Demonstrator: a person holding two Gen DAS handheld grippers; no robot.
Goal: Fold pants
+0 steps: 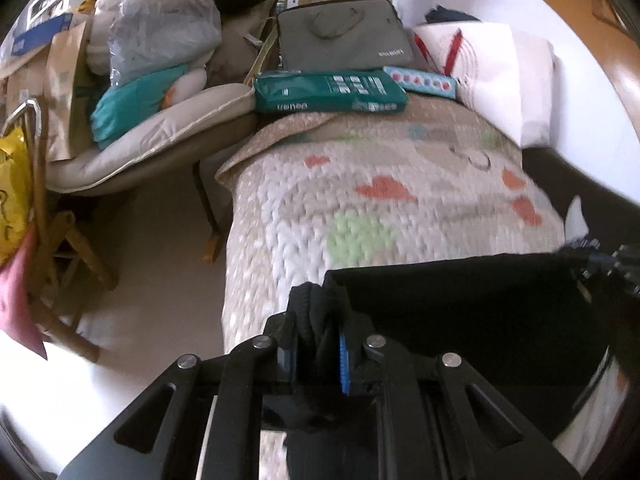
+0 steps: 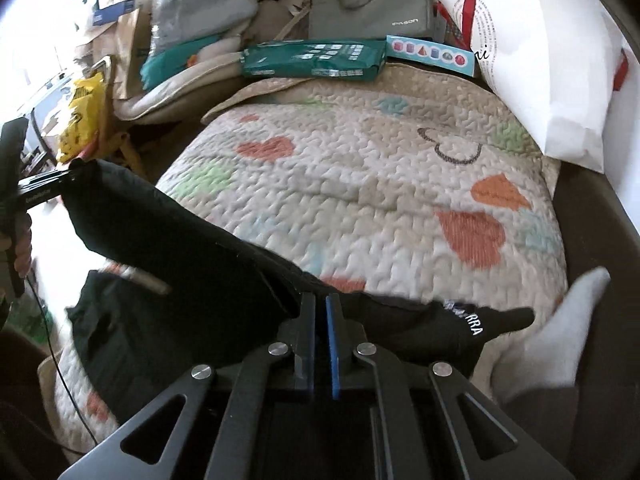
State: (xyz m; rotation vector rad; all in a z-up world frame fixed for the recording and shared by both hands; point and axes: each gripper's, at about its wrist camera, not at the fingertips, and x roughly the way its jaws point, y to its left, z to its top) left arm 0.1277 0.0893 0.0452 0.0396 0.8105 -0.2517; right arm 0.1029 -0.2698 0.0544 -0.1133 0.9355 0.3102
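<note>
the black pants [image 2: 192,256] were stretched between the two grippers above the near end of a quilted blanket [image 2: 360,168] printed with hearts. the left gripper [image 1: 314,354] had its blue-padded fingers [image 1: 343,364] clamped on a bunched, ribbed edge of the pants, the cloth wedged between them. the right gripper [image 2: 321,344] had its fingers drawn almost together, pinching a thin edge of the same garment, beside white lettering on the fabric. from the right wrist view the left gripper showed at the far left edge, gripping the other corner, so the held edge ran taut from one tool to the other while the rest of the garment hung down over the blanket's front.

at the far end of the blanket lay a green flat package [image 2: 312,58], and just beside it a light blue box [image 2: 430,56] with coloured shapes on its side; what either held could not be told. behind them stood a grey laptop bag [image 2: 372,8], closed. a white paper bag [image 2: 548,72] with red trim leaned at the right, its contents hidden. to the left, a cushioned chair [image 1: 160,136] carried a heap of plastic-wrapped bundles [image 1: 160,36]. a yellow bag [image 2: 82,116] hung near the left edge. a foot in a grey sock [image 2: 560,320] rested at the blanket's right edge.
</note>
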